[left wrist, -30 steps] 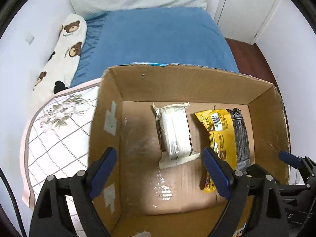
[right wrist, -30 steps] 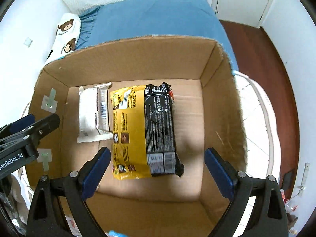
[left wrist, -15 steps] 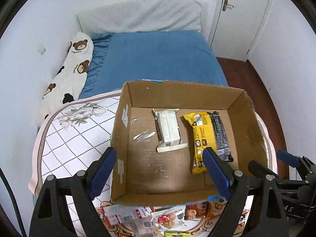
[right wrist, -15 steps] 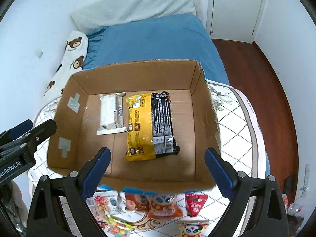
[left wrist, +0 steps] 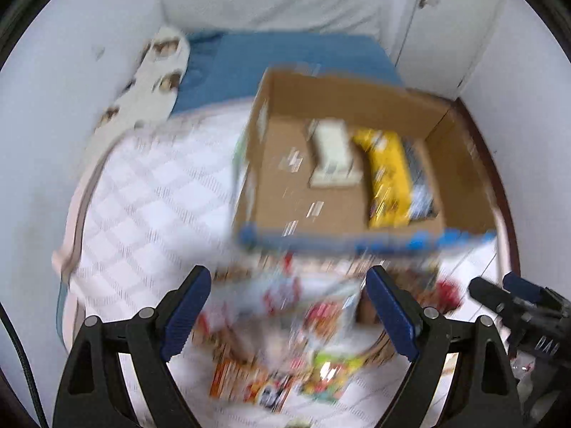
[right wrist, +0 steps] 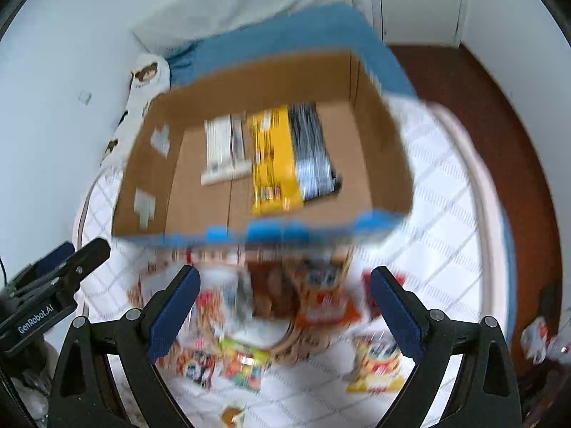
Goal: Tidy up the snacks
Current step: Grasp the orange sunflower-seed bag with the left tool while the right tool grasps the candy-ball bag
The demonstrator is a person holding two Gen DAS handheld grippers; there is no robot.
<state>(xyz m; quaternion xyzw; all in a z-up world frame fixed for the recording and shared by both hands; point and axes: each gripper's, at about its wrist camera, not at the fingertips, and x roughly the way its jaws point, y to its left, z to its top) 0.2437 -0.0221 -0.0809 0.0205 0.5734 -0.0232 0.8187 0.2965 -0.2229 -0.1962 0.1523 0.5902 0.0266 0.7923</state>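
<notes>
Both grippers, left and right, wide open, empty, above snack pile beside cardboard box. Risk: blurred, crowded packets invite multi-packet grab.

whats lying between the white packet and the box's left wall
Nothing: bare cardboard floor of the box runs from the white packet to that wall, only tape patches on the wall itself. The right wrist view shows it best, though blurred.

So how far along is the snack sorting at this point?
Early. Done: a white packet and a yellow-black packet lie in the cardboard box. In hand: nothing; left claw and right claw are open and empty. Left: the blurred snack pile before the box.
</notes>
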